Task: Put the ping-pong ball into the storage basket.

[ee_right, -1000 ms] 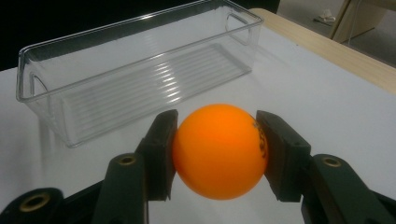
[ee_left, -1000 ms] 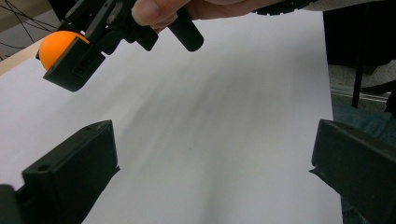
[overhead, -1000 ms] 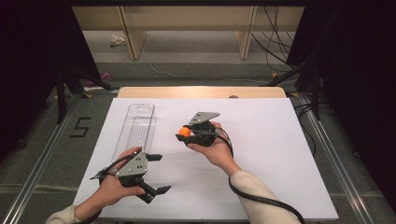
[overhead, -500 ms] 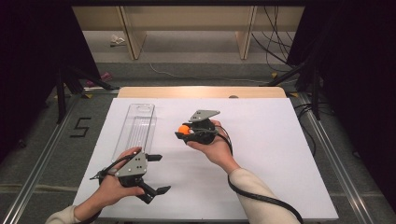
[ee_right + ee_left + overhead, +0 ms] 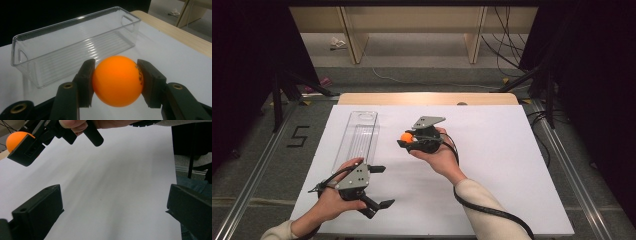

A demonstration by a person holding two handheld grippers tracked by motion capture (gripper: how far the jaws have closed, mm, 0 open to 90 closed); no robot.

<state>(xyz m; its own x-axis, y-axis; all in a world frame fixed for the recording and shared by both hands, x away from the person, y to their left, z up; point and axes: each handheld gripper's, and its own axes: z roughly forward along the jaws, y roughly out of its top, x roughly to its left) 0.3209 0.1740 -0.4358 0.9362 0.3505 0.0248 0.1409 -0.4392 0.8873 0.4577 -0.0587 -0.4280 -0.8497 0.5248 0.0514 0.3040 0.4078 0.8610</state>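
Unmoved: right gripper (image 5: 408, 139) clamps orange ball (image 5: 117, 80) | left gripper (image 5: 381, 186) gaping, empty | floor "5" (image 5: 298, 135)

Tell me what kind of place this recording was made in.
Probably a lab data-collection station. A white-covered table stands between dark curtains, a taped number five marks the floor, and cables trail behind. Handheld grippers work an orange ball beside a clear bin.

Black "5" on the floor (image 5: 298, 136) (left of table)

A lab: blackout curtains (image 5: 242, 75), floor cables (image 5: 507, 50), taped marker (image 5: 298, 136).
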